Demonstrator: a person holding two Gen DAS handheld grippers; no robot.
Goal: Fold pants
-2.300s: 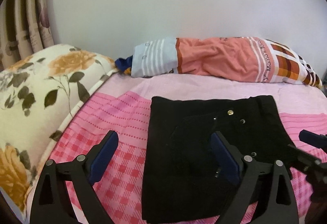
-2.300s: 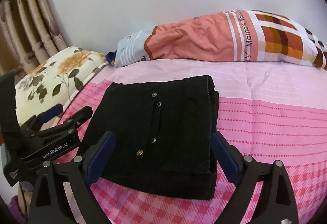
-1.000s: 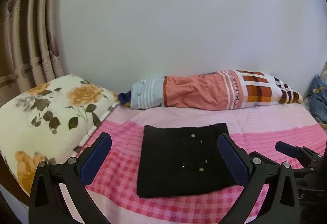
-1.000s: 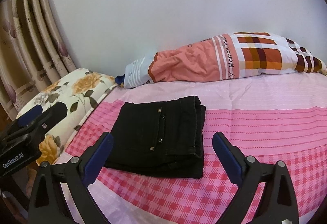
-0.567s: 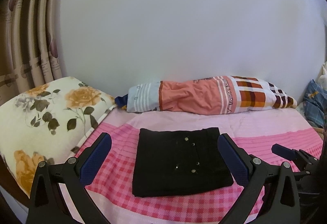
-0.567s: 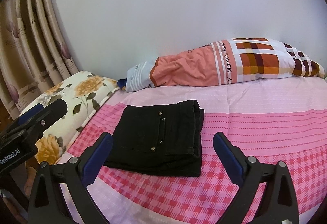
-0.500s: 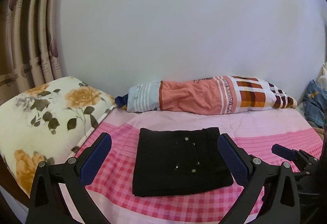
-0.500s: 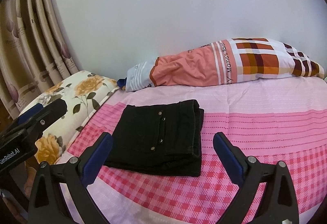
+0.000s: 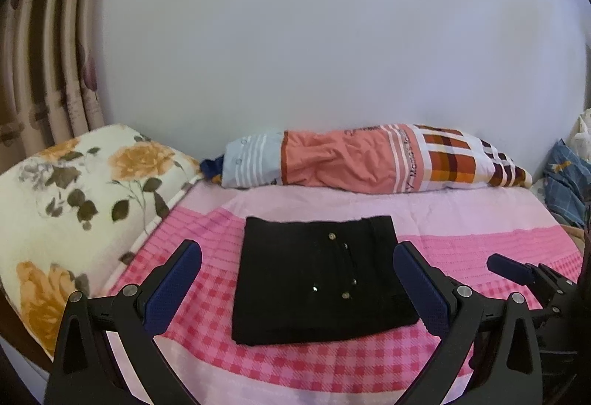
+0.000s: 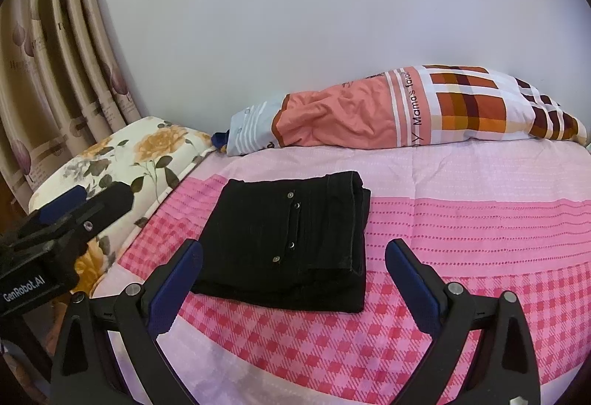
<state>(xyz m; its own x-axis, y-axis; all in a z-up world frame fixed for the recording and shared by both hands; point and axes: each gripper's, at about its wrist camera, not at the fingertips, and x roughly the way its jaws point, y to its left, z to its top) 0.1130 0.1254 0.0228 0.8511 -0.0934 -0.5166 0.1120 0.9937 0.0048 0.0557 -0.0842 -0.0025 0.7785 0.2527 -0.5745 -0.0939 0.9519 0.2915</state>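
- Black pants (image 9: 317, 275) lying as a compact rectangular stack on the bed (image 9: 480, 220), left of centre, on the pink checked part of the sheet; metal studs facing up.
- In the right wrist view, stacked layers visible along the bundle's right side (image 10: 356, 220), edges roughly aligned. Reads as folded flat and left to rest; task judged complete or nearly so.
- Placed well clear of the striped bolster pillow (image 9: 369, 161) along the far wall and of the floral pillow (image 9: 81, 198) at left; probably chosen for the flat open patch of sheet, so the stack sits level.
- Left gripper (image 9: 297, 279) held above the near edge of the bed, apart from the cloth. Jaws spread wide, blue pads framing the bundle on either side in its own view; nothing between them, nothing touched.
- Right gripper (image 10: 293, 272) likewise off the fabric, jaws spread wide and empty, bundle seen through the gap, toward its left.
- Each gripper visible at the edge of the other's view: right one (image 9: 524, 275) at right, left one (image 10: 70, 216) at left over the floral pillow. Both apart from the pants.
- Pose judged as a stand-off: tools held clear so the fold is not disturbed.
- Blue checked cloth (image 9: 569, 179) heaped at the far right, well apart, not involved.
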